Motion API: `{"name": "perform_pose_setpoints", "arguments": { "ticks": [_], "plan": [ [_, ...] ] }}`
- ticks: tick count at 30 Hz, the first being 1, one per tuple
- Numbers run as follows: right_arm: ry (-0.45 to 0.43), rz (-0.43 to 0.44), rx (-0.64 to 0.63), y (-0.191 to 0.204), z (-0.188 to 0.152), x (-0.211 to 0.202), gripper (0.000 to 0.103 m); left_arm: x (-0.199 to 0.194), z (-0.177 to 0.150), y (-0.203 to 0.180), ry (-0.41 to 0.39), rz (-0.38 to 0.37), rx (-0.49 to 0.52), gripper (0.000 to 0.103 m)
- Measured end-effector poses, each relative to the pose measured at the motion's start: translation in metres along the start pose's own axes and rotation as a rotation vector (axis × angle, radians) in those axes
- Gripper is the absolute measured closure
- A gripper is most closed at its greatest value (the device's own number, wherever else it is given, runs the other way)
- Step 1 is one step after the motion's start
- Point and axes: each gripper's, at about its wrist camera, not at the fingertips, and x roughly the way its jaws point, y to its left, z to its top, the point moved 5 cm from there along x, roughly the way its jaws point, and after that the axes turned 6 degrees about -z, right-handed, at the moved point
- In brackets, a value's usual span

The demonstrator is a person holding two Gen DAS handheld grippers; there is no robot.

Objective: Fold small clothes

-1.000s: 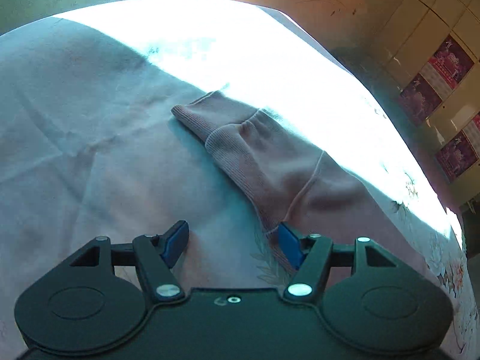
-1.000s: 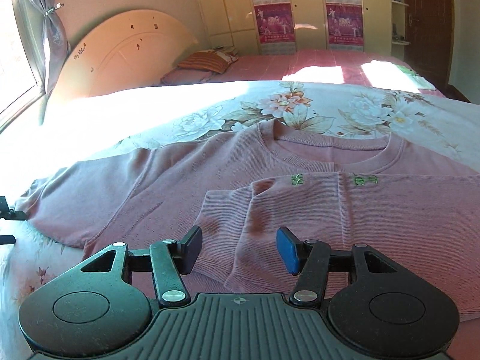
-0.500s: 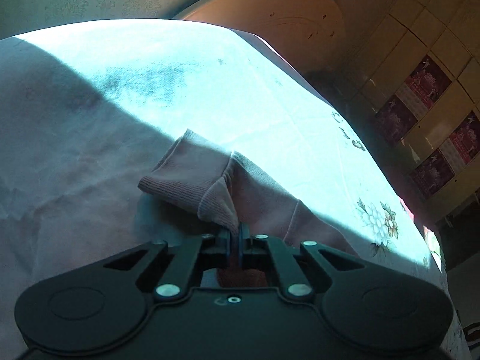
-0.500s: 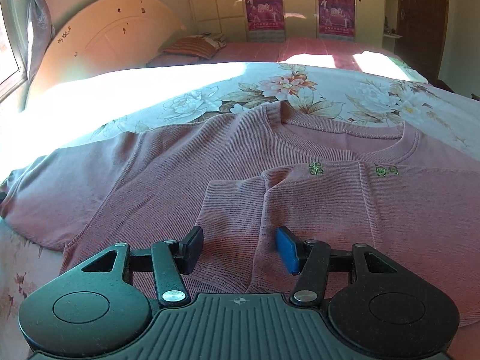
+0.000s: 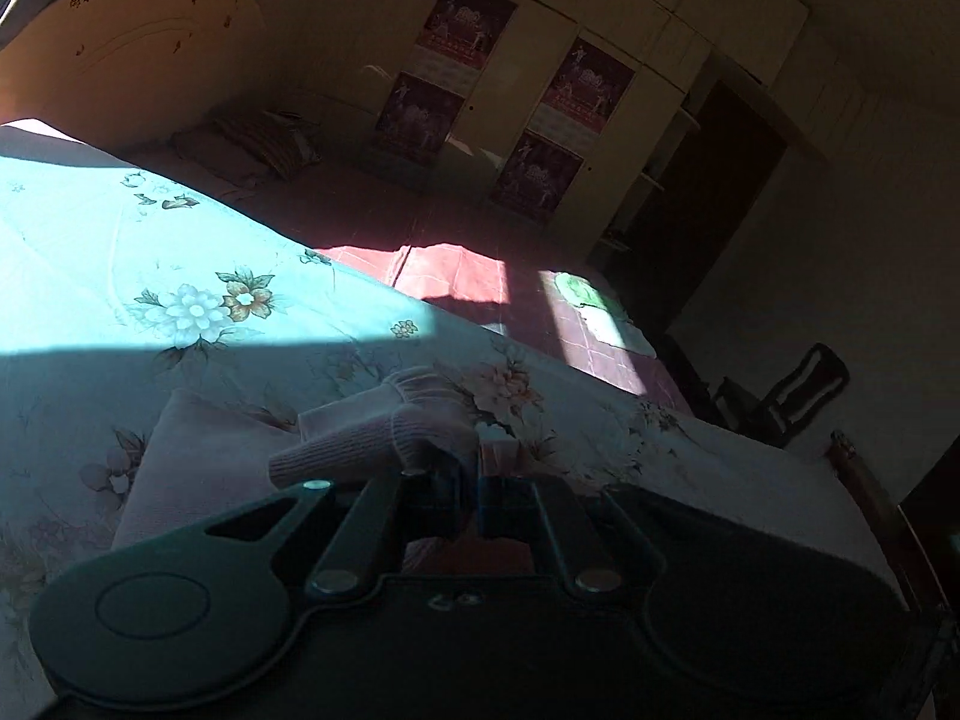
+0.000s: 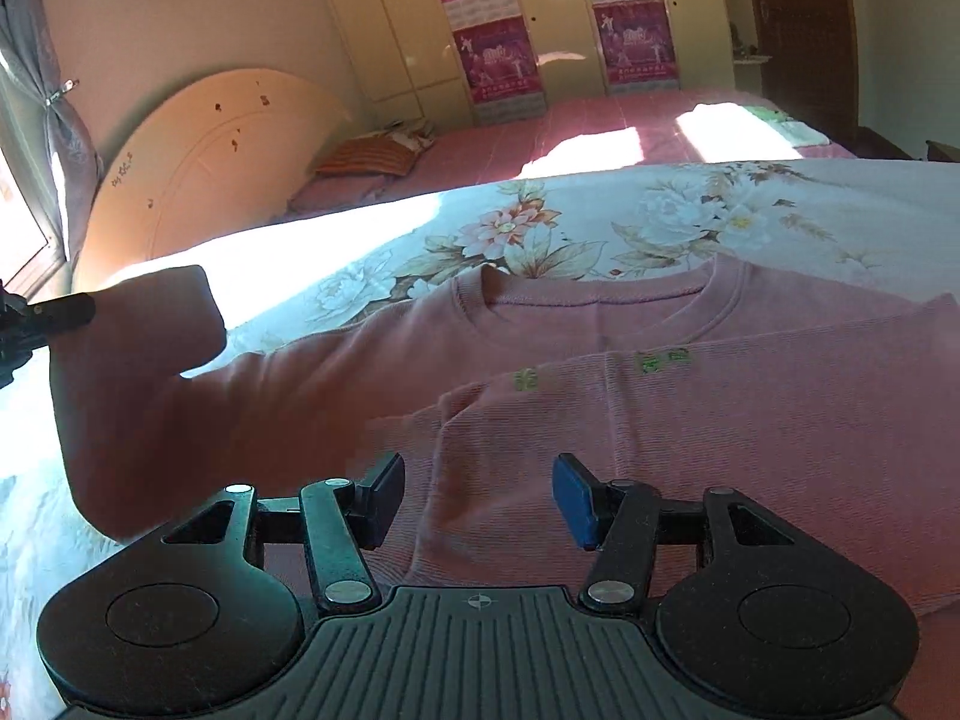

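Observation:
A pink knit sweater (image 6: 690,396) lies front-up on the floral bedspread (image 6: 600,222), one sleeve folded across its chest. My left gripper (image 5: 471,489) is shut on the other sleeve's ribbed cuff (image 5: 384,444) and holds it lifted off the bed. In the right wrist view that raised sleeve (image 6: 138,372) hangs at the far left with the left gripper's tip (image 6: 54,315) on it. My right gripper (image 6: 477,495) is open and empty, just above the sweater's lower front near the folded sleeve's edge.
A curved wooden headboard (image 6: 198,162) leans at the back left. A second bed with a red cover (image 6: 600,132) and a striped pillow (image 6: 372,156) lies beyond. Wardrobes with posters (image 6: 498,36) line the far wall. A dark door (image 6: 798,42) is at the right.
My left gripper closed on the sleeve cuff, then lifted it off the bed and swung toward the sweater's body. My right gripper stayed open, moving slightly closer over the sweater.

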Motion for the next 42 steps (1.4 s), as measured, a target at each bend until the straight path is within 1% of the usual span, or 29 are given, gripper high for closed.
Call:
{"name": "perform_pose_setpoints", "arguments": {
  "ticks": [2,3,4,5,7,8,9,10,11,13,14,15,16,17,18,20,21,22,24,26,27,30,32,35,36,37,38,39,42],
  "plan": [
    [-0.004,-0.026,0.025,-0.026,-0.001,-0.014,0.048,0.025,-0.023,-0.037,0.046,-0.063,0.041,0.099],
    [-0.006,-0.041,0.037,-0.039,-0.002,-0.021,0.048,0.039,-0.043,-0.051,0.079,-0.095,0.062,0.099],
    [-0.006,-0.052,0.048,-0.052,-0.003,-0.027,0.048,0.052,-0.057,-0.067,0.107,-0.117,0.085,0.099],
    [-0.004,-0.063,0.061,-0.065,-0.005,-0.032,0.048,0.067,-0.074,-0.083,0.145,-0.13,0.122,0.099],
    [0.007,-0.065,0.095,-0.087,-0.009,-0.038,0.048,0.092,-0.102,-0.101,0.218,-0.126,0.161,0.097],
    [0.013,-0.059,0.115,-0.095,-0.011,-0.041,0.048,0.099,-0.112,-0.105,0.254,-0.122,0.169,0.093],
    [0.021,-0.055,0.128,-0.102,-0.012,-0.043,0.048,0.108,-0.12,-0.1,0.29,-0.103,0.167,0.084],
    [0.028,-0.047,0.136,-0.106,-0.014,-0.045,0.048,0.106,-0.126,-0.099,0.314,-0.088,0.158,0.083],
    [0.036,-0.033,0.143,-0.109,-0.015,-0.046,0.048,0.104,-0.129,-0.097,0.326,-0.078,0.149,0.083],
    [0.045,-0.003,0.151,-0.109,-0.018,-0.049,0.048,0.089,-0.125,-0.093,0.312,-0.078,0.154,0.075],
    [0.048,0.006,0.143,-0.106,-0.018,-0.05,0.048,0.082,-0.122,-0.091,0.297,-0.062,0.164,0.062],
    [0.049,0.014,0.129,-0.102,-0.019,-0.049,0.048,0.072,-0.112,-0.09,0.273,-0.039,0.171,0.043],
    [0.05,0.022,0.116,-0.096,-0.019,-0.048,0.048,0.064,-0.109,-0.086,0.251,-0.028,0.17,0.036],
    [0.052,0.033,0.099,-0.089,-0.02,-0.045,0.048,0.054,-0.103,-0.081,0.222,-0.015,0.169,0.033],
    [0.053,0.047,0.086,-0.082,-0.02,-0.044,0.048,0.043,-0.094,-0.077,0.2,0.009,0.172,0.033],
    [0.055,0.068,0.046,-0.065,-0.022,-0.04,0.048,0.03,-0.088,-0.057,0.171,0.067,0.178,0.033],
    [0.057,0.07,0.017,-0.056,-0.022,-0.038,0.048,0.022,-0.082,-0.043,0.161,0.128,0.178,0.034],
    [0.058,0.064,-0.013,-0.048,-0.023,-0.035,0.048,0.02,-0.08,-0.028,0.161,0.173,0.165,0.036],
    [0.055,0.043,-0.084,-0.031,-0.027,-0.026,0.048,0.012,-0.074,0.01,0.158,0.266,0.105,0.039],
    [0.053,0.022,-0.142,-0.018,-0.029,-0.019,0.048,0.004,-0.073,0.041,0.155,0.339,0.06,0.039],
    [0.048,0.003,-0.179,-0.013,-0.031,-0.013,0.048,0.003,-0.075,0.054,0.162,0.362,0.046,0.039],
    [0.027,-0.067,-0.244,-0.002,-0.033,0.001,0.048,0.006,-0.082,0.078,0.196,0.386,0.012,0.042],
    [0.012,-0.101,-0.238,-0.002,-0.031,0.008,0.048,0.01,-0.087,0.086,0.22,0.381,-0.008,0.043],
    [0.004,-0.07,-0.179,-0.004,-0.02,0.014,0.049,0.019,-0.092,0.094,0.234,0.376,-0.034,0.042],
    [-0.003,-0.061,-0.166,-0.004,-0.016,0.013,0.062,0.02,-0.092,0.094,0.231,0.368,-0.042,0.04],
    [0.006,-0.05,-0.141,-0.006,-0.012,0.011,0.078,0.021,-0.09,0.094,0.226,0.362,-0.042,0.039],
    [0.004,-0.035,-0.088,-0.012,-0.008,0.007,0.088,0.021,-0.088,0.094,0.223,0.358,-0.04,0.039],
    [-0.008,-0.03,-0.038,-0.02,-0.003,0.002,0.088,0.024,-0.085,0.095,0.221,0.354,-0.036,0.039],
    [-0.051,-0.054,0.071,-0.05,0.008,-0.018,0.089,0.032,-0.079,0.097,0.208,0.347,-0.044,0.039]
  ]
}}
